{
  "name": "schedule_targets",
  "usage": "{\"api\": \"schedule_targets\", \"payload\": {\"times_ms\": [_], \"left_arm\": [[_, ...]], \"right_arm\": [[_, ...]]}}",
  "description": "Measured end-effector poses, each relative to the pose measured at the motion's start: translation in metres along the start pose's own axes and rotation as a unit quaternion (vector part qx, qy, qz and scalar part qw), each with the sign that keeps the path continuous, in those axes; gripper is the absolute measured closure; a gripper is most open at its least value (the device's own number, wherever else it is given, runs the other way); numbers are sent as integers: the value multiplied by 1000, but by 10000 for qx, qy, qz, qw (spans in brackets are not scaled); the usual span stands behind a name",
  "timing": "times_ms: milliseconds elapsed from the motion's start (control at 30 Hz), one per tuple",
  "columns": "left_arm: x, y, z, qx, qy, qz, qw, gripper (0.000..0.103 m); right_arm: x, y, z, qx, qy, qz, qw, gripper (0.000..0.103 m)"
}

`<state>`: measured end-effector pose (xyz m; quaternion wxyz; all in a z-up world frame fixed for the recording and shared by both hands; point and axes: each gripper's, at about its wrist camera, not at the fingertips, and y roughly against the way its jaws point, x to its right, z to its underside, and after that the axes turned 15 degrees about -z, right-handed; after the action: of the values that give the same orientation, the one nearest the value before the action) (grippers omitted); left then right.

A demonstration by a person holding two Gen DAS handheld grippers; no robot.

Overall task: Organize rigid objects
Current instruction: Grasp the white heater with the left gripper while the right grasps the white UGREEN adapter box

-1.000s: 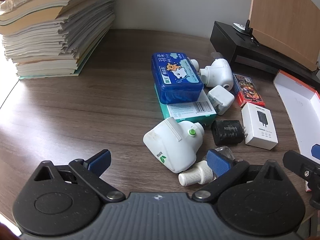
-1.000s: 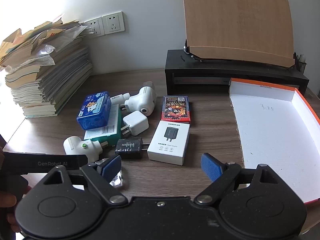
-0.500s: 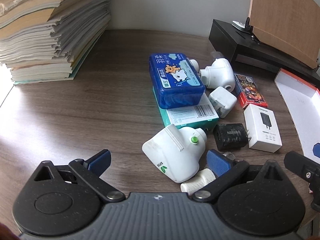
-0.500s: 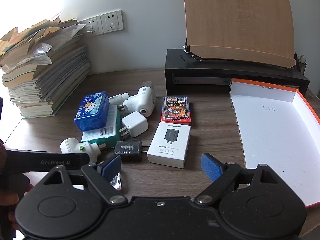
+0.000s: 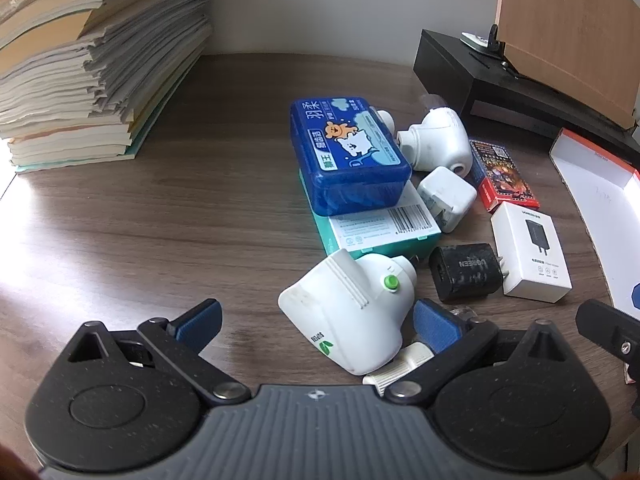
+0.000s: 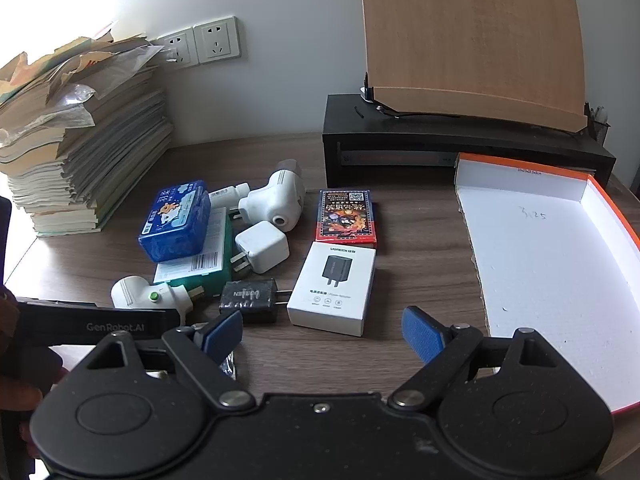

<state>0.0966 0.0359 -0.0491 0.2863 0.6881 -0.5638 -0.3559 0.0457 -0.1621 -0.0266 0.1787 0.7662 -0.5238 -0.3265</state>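
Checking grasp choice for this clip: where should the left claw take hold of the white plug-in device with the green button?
Probably across the wide ribbed body of the white device, coming from the near side. It lies on its side between the open left claw's fingers already; its narrow nozzle looks too small to hold steadily.

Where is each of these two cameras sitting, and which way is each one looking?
Left wrist: rides on the left gripper, low over the table, facing the white plug with the green button; its open blue fingertips show.
Right wrist: rides on the right gripper, higher and further back, facing the white charger box and the orange-edged tray; its open fingertips and the left gripper's arm show.
Shared: the blue case, also, black charger and book stack.
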Motion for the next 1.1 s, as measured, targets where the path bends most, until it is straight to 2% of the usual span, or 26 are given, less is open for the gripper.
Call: {"api": "schedule_targets", "payload": {"times_ms": [333,433,500,533,700,933,967,1000,1067,1100], "left_arm": [[4,-12,-1,15,-65,133,9999,1],[7,-15,0,122,-178,214,9995,9],[10,-14,1,270,-314,244,9988,19],[11,-13,2,345,-371,280,9983,28],[8,-12,6,466,-271,375,9978,28],[-5,-5,7,474,-40,318,9984,28],[-6,-4,6,454,-9,296,9985,28],[-7,-3,5,447,40,283,9986,28],[-10,2,5,478,144,264,9984,29],[-10,5,4,498,170,241,9983,29]], "right_arm": [[5,-13,-1,-43,-60,50,10000,1],[7,-19,-4,-56,-78,72,9999,1],[10,-23,-6,-52,-126,95,9999,1],[11,-27,-8,-46,-161,87,9998,1],[18,-48,-18,-54,-192,198,9996,1],[34,-83,-33,-274,-640,278,9972,1],[35,-90,-33,-363,-669,344,9965,3],[37,-95,-34,-484,-685,385,9957,9],[38,-102,-33,-645,-653,394,9950,31],[38,-103,-32,-658,-579,414,9953,32]]}}
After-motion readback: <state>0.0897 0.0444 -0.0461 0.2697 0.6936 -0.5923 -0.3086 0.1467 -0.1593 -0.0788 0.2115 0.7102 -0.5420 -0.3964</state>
